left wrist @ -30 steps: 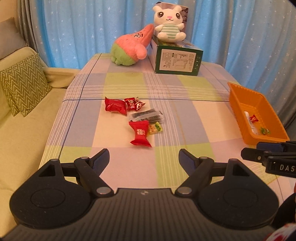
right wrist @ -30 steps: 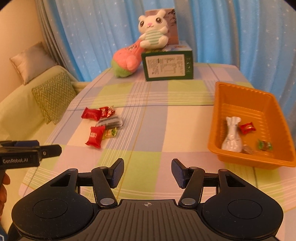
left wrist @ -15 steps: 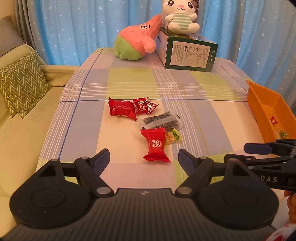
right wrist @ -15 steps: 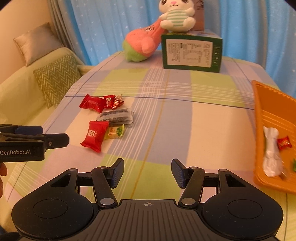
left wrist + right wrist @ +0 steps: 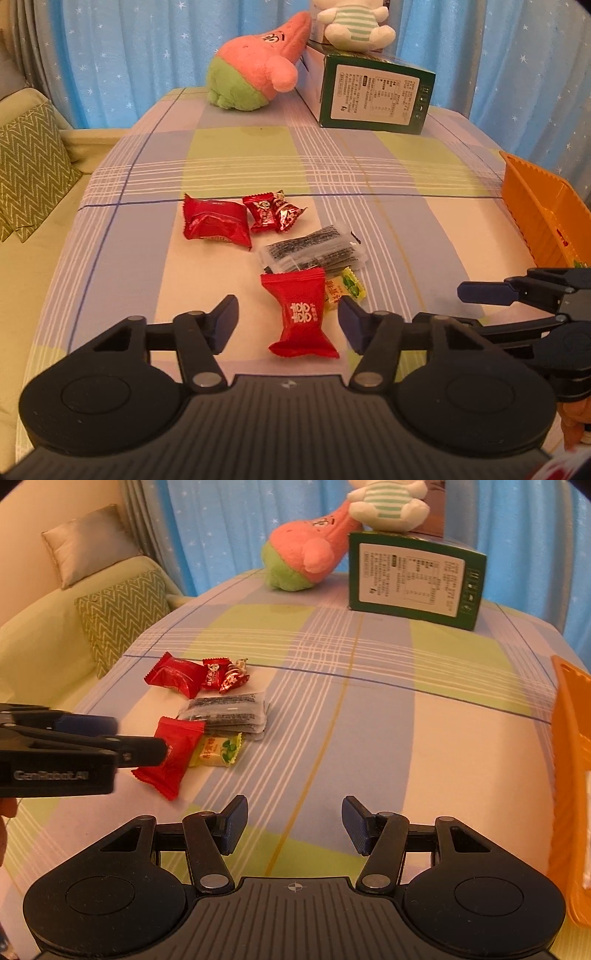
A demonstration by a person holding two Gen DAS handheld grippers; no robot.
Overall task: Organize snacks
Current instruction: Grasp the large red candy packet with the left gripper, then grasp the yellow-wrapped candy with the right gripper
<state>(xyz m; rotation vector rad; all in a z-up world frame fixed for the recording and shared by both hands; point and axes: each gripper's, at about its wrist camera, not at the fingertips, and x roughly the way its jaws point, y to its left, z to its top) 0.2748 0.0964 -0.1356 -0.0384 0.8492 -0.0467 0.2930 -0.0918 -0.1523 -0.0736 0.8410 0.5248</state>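
A cluster of snacks lies on the checked tablecloth. A red candy packet (image 5: 301,312) lies between the open jaws of my left gripper (image 5: 288,317); the packet also shows in the right wrist view (image 5: 171,755). Behind it are a yellow-green candy (image 5: 345,288), a clear pack of dark sticks (image 5: 314,251), a larger red packet (image 5: 216,223) and two small red candies (image 5: 273,214). My right gripper (image 5: 293,821) is open and empty over bare cloth, to the right of the cluster. The orange basket (image 5: 543,206) stands at the right edge.
A green box (image 5: 373,96) with a white plush on top and a pink-green plush (image 5: 255,70) stand at the table's far end. A sofa with a zigzag cushion (image 5: 26,173) lies to the left. Blue curtains hang behind.
Both grippers have moved forward and down toward the snack cluster. The left one now straddles the nearest red packet. Both stay open.
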